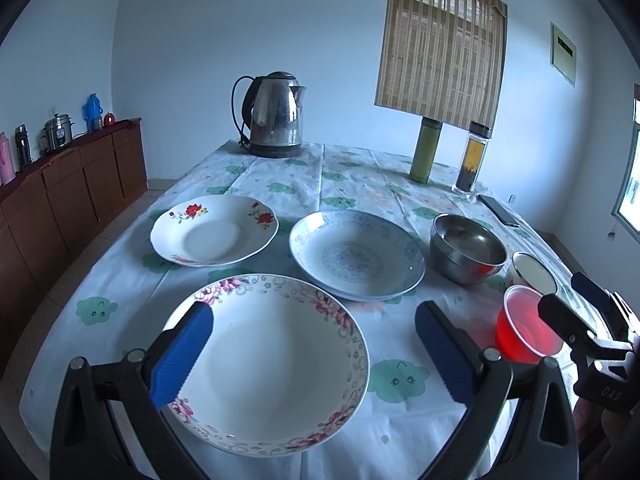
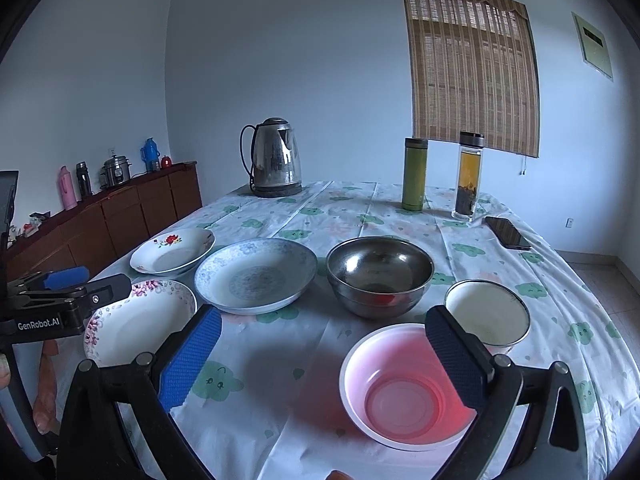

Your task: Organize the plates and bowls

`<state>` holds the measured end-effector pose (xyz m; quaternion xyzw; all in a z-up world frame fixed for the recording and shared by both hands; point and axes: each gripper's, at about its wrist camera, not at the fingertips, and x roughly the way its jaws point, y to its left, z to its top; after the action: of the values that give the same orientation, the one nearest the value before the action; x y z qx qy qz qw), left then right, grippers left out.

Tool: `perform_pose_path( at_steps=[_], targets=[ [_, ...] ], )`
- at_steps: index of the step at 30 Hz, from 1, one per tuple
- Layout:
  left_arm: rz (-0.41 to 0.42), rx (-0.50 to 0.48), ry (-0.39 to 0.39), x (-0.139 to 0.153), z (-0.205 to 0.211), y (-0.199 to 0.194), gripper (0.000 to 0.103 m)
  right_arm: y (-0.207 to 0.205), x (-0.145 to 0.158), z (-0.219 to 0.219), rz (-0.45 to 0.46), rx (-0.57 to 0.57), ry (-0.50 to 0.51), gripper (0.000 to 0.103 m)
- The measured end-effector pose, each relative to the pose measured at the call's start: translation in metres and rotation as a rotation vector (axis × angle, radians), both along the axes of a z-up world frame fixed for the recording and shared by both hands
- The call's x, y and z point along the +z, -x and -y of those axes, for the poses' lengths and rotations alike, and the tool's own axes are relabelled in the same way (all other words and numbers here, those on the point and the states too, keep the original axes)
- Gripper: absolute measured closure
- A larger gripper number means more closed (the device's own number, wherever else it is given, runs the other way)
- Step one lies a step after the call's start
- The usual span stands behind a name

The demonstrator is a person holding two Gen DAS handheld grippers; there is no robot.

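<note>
Left tool spread wide over pink-flowered plate; right tool wide, beside red bowl.

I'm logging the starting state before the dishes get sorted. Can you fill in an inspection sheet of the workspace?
Surface: table under a white cloth with green cloud prints.
Job's things: pink-flowered plate, blue-patterned plate and red-flowered plate lie apart; steel bowl, white bowl and pink plastic bowl stand apart, all unstacked.
Clutter: kettle, green flask, tea bottle, phone at the far end.
Grippers: left gripper jaws open above the pink-flowered plate; right gripper jaws open by the pink plastic bowl.
Cables: black cord at the kettle's base.
Surroundings: wooden sideboard with flasks and a cooker; bamboo blind.
</note>
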<state>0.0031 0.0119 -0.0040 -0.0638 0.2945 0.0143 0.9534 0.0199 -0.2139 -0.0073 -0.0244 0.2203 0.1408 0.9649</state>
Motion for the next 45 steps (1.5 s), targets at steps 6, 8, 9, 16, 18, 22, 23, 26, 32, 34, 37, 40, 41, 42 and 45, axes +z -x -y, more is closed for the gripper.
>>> perform_pose_path(
  at_steps=[6,8,9,16,18,22,23,26,32,34,37,40,41,42,45],
  targets=[
    [-0.006,0.007,0.011,-0.007,-0.007,-0.003,0.000,-0.005,-0.003,-0.008,-0.018,0.022,-0.009,0.001],
    [-0.013,0.009,0.015,-0.010,-0.009,-0.004,0.000,-0.007,-0.004,-0.011,-0.024,0.026,-0.012,0.001],
    [-0.018,0.013,0.016,-0.011,-0.011,-0.005,0.000,-0.008,-0.005,-0.012,-0.028,0.028,-0.015,0.001],
    [-0.036,0.051,0.035,-0.020,-0.032,-0.008,0.001,-0.019,-0.012,-0.030,-0.056,0.074,-0.029,0.001],
    [-0.042,0.067,0.035,-0.023,-0.039,-0.009,0.001,-0.023,-0.014,-0.039,-0.063,0.099,-0.021,0.001],
    [-0.060,0.110,0.040,-0.028,-0.054,-0.011,0.001,-0.029,-0.020,-0.057,-0.082,0.142,-0.009,0.001],
    [-0.065,0.120,0.043,-0.031,-0.058,-0.011,0.001,-0.031,-0.021,-0.062,-0.086,0.152,-0.006,0.001],
    [-0.084,0.149,0.044,-0.037,-0.071,-0.012,0.003,-0.038,-0.024,-0.075,-0.104,0.183,-0.001,0.003],
    [-0.129,0.186,0.061,-0.049,-0.093,-0.014,0.016,-0.052,-0.036,-0.104,-0.158,0.253,0.038,0.024],
    [-0.141,0.188,0.065,-0.053,-0.097,-0.014,0.022,-0.056,-0.041,-0.111,-0.181,0.275,0.047,0.032],
    [-0.161,0.184,0.075,-0.059,-0.101,-0.016,0.033,-0.061,-0.047,-0.121,-0.219,0.303,0.062,0.044],
    [-0.185,0.172,0.089,-0.066,-0.103,-0.017,0.043,-0.066,-0.054,-0.129,-0.249,0.321,0.079,0.048],
    [-0.191,0.168,0.092,-0.067,-0.103,-0.017,0.046,-0.067,-0.055,-0.131,-0.258,0.324,0.083,0.048],
    [-0.200,0.164,0.097,-0.069,-0.104,-0.017,0.047,-0.068,-0.058,-0.133,-0.269,0.328,0.089,0.049],
    [-0.215,0.154,0.120,-0.073,-0.105,-0.017,0.049,-0.073,-0.064,-0.138,-0.302,0.335,0.105,0.053]
  ],
)
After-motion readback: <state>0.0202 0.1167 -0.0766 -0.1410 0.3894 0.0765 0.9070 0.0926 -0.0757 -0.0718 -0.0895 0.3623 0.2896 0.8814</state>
